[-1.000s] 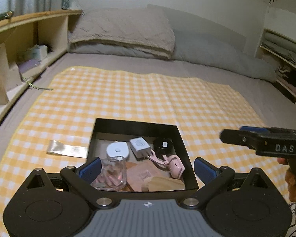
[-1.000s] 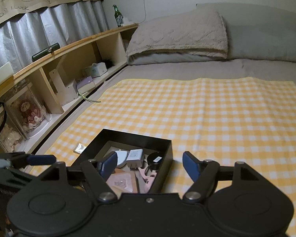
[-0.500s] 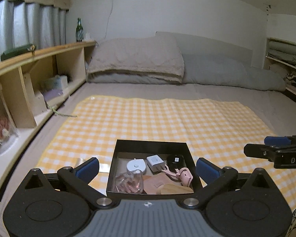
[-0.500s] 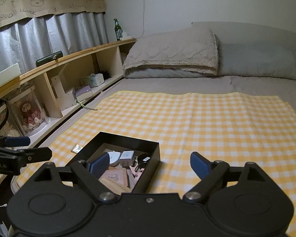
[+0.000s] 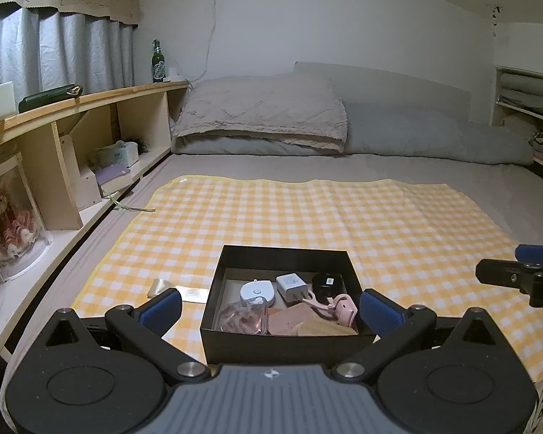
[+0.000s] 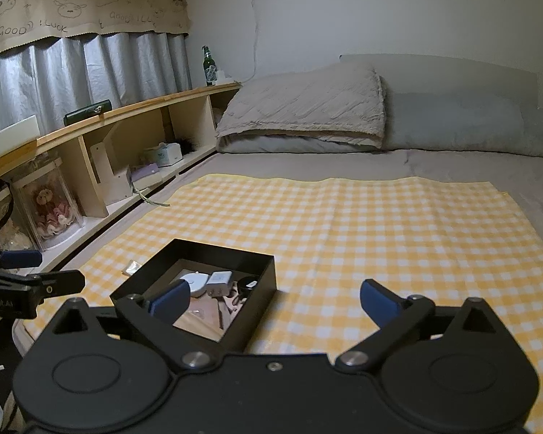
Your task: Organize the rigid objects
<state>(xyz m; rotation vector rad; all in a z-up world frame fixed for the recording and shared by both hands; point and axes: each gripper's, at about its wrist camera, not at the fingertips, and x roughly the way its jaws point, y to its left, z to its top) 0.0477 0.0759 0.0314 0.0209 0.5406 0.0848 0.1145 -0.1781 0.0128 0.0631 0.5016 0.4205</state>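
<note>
I'm pulling both back from the black box point(image 5: 282, 325): left hand-held gripper point(image 5: 269, 309) and right hand-held gripper point(image 6: 275, 302) gaping wide, empty; the charger point(image 5: 290, 283), tape measure point(image 5: 257, 291) and pink clip point(image 5: 338, 305) sitting inside it on the bed's checked cloth point(image 5: 380, 224), so the packing looks nearly finished

A black rectangular open box point(image 5: 282, 340) is set on a yellow-and-white checked cloth point(image 5: 307, 217) spread over a grey bed point(image 5: 344, 166). Folded grey bedding point(image 5: 260, 115) is stacked behind, and a long wooden shelf unit point(image 5: 90, 133) is ranged along the left.
</note>
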